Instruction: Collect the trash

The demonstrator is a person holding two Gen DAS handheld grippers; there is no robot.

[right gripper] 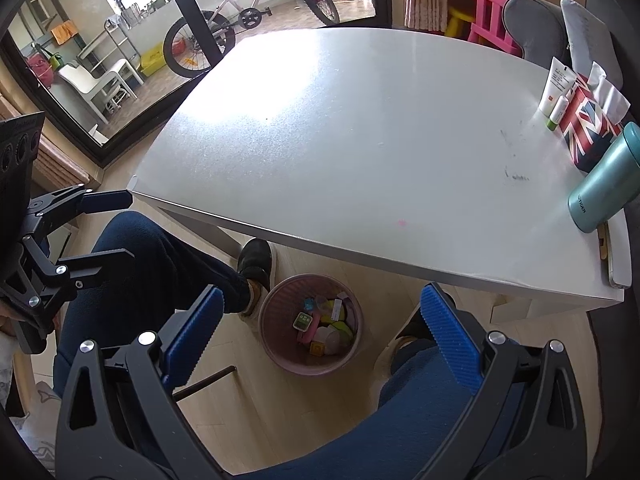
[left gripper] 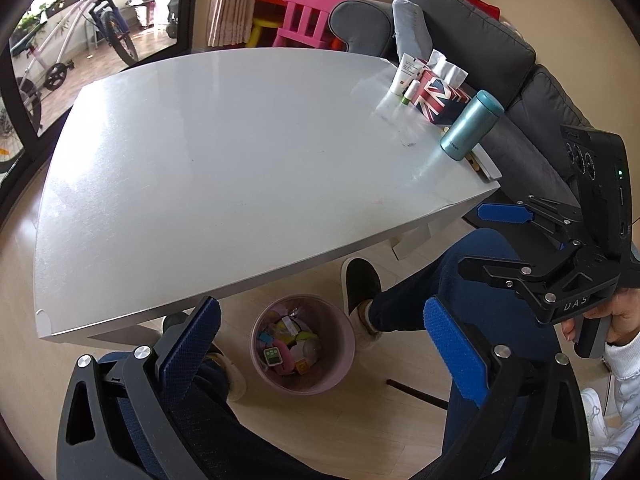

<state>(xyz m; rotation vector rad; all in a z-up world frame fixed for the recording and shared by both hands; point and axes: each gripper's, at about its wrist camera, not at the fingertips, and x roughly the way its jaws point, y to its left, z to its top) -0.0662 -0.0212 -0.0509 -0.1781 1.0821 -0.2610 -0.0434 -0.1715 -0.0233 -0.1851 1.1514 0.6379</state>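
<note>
A pink waste bin (left gripper: 347, 354) (right gripper: 280, 354) stands on the floor under the near edge of the white table (left gripper: 220, 160) (right gripper: 360, 140). Several small colourful pieces of trash (left gripper: 288, 344) (right gripper: 324, 326) lie inside it. My left gripper (left gripper: 320, 312) (right gripper: 116, 229) hangs above the bin, jaws wide open with nothing between the blue pads. My right gripper (right gripper: 322, 294) (left gripper: 480, 240) is beside it, also above the bin, open and empty. I see no loose trash on the tabletop.
A teal flask (left gripper: 470, 126) (right gripper: 604, 178), a flag-patterned tissue box (left gripper: 438, 98) and a white tube (left gripper: 404, 74) stand at the table's right edge. A person's legs and a black slipper (left gripper: 360, 284) (right gripper: 256, 264) flank the bin. A grey sofa (left gripper: 480, 28) is behind.
</note>
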